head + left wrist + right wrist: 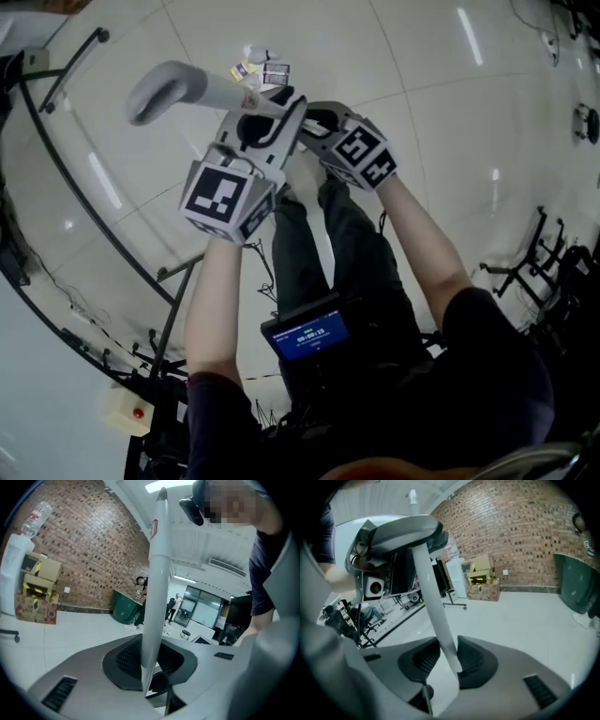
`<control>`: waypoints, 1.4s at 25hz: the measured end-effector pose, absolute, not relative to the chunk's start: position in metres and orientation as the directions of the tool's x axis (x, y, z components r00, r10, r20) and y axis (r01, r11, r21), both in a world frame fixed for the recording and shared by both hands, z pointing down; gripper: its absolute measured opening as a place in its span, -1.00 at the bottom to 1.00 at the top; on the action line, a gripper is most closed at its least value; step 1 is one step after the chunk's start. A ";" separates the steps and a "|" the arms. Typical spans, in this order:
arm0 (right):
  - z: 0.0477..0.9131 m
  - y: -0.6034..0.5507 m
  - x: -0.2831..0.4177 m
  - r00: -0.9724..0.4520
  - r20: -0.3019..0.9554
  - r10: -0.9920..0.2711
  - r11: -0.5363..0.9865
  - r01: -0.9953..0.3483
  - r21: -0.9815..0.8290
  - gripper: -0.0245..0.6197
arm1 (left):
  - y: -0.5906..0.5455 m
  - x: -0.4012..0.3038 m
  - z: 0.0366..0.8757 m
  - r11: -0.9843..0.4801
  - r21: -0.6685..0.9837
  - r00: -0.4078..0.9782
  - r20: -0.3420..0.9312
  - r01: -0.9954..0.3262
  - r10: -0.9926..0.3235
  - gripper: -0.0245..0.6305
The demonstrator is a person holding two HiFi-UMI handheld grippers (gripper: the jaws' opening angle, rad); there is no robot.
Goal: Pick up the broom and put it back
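Above white tiles [422,56] the broom [173,86] looks pale (hooked grey end)

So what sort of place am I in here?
Probably an indoor workshop or lab-style workspace: a brick wall, stacked cardboard boxes by it, a glossy tiled floor and glass-walled rooms beyond.

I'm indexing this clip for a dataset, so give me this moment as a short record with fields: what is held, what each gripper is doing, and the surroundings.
held object: broom handle, white, raised in front of the person
left gripper: jaws closed on the broom handle
right gripper: jaws closed on the same handle, close beside the left gripper
handle end: grey curved end, sticking out at the head view's left
floor: pale glossy tiles
background: brick wall, cardboard boxes, green bin
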State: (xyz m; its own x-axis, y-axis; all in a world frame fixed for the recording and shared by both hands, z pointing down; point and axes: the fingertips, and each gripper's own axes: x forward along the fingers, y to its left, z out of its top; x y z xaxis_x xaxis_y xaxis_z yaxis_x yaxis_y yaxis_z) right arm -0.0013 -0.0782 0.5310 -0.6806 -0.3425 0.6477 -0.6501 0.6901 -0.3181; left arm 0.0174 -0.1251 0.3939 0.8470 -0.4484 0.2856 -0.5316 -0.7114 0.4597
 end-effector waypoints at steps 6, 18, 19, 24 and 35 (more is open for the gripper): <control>0.420 -0.065 -0.005 -0.695 0.618 -0.368 0.703 -0.643 -0.304 -0.52 | -0.103 0.029 0.278 -0.771 0.366 0.850 0.302 -0.521 -0.431 -0.72; 0.273 -0.019 -0.040 -0.599 0.705 -0.380 0.786 -0.611 -0.096 -0.51 | -0.040 -0.048 0.125 -0.712 0.477 0.839 0.111 -0.515 -0.532 -0.70; 0.261 -0.017 -0.045 -0.597 0.704 -0.384 0.790 -0.608 -0.084 -0.51 | -0.036 -0.052 0.112 -0.718 0.469 0.839 0.099 -0.514 -0.535 -0.70; 0.237 -0.018 -0.042 -0.580 0.696 -0.424 0.779 -0.625 -0.046 -0.53 | -0.029 -0.035 0.082 -0.788 0.414 0.872 0.032 -0.456 -0.488 -0.69; 0.206 -0.010 -0.052 -0.597 0.661 -0.454 0.815 -0.578 0.038 -0.60 | -0.014 -0.016 0.049 -0.853 0.276 0.892 0.045 -0.443 -0.449 -0.69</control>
